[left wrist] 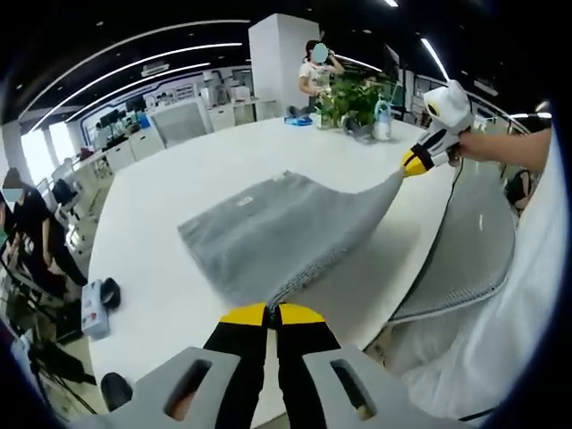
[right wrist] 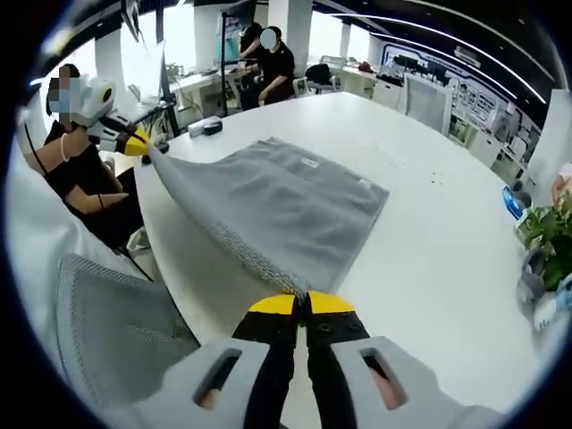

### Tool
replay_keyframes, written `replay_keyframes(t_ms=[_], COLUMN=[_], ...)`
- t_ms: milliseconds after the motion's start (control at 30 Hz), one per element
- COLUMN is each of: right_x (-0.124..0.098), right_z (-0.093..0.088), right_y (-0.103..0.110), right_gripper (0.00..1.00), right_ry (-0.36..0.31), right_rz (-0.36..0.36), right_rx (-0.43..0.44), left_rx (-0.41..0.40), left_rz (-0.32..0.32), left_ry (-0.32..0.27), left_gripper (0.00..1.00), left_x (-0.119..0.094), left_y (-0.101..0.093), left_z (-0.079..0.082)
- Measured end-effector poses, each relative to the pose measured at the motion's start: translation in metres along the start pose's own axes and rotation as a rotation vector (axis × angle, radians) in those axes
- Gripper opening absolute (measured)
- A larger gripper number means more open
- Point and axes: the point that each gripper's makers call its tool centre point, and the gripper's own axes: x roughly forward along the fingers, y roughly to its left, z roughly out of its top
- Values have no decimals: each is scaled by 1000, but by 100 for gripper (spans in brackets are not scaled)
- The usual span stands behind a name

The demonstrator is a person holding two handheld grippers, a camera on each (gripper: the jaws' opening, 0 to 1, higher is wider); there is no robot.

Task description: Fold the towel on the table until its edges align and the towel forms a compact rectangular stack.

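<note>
Towel half-lifted off the white table: in the left gripper view, left gripper clamps one near corner, right gripper pinches the other. Right gripper view: lifted edge spans both grippers, far half lying ahead, ready to fold forward

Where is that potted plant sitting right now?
In the left gripper view, the potted plant stands at the far edge of the white table, beyond the grey towel, beside a bottle.
</note>
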Motion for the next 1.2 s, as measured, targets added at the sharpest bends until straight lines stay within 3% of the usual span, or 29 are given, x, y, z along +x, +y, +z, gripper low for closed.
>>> replay_keyframes(t_ms=[200, 500, 667, 800, 967, 1200], right_x=[-9, -18, -25, -32, -37, -39], right_z=[8, 19, 26, 32, 38, 44], right_y=[3, 6, 8, 8, 10, 8], right_gripper=[0, 0, 0, 0, 0, 0], right_ry=[-27, -48, -57, -71, -83, -75], right_rz=[3, 1, 1, -5, 2, -13], right_rx=[11, 3, -5, -9, -11, -40], left_rx=[-39, -25, -114, -136, -70, -38], left_rz=[12, 25, 4, -2, 15, 22], left_ry=[-26, -37, -29, -55, -60, -60], left_gripper=[3, 3, 3, 3, 3, 3], left_x=[-10, -20, -24, -28, -32, -35], left_y=[5, 6, 9, 12, 14, 20], left_z=[8, 17, 21, 28, 32, 41])
